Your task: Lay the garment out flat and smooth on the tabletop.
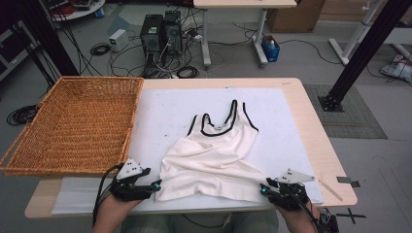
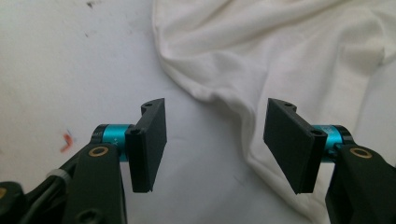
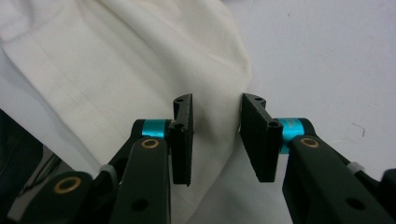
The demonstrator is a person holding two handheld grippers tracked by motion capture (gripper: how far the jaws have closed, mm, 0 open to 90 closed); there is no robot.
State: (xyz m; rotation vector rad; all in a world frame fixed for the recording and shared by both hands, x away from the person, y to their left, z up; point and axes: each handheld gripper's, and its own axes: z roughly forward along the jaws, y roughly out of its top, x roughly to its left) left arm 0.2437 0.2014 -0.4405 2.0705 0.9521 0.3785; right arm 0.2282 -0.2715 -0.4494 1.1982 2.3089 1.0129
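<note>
Two tongs [image 1: 156, 185] [image 1: 263, 189] flank one white tank top [image 1: 214, 158]

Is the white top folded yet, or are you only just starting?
Only just starting, it seems. Done: the white tank top lies spread on the white mat, crumpled and unfolded. In hand: the left tool and right tool sit at its two bottom corners, jaws open, gripping nothing yet. Left: probably grabbing the hem, folding, and maybe putting it in the empty wicker basket.
</note>
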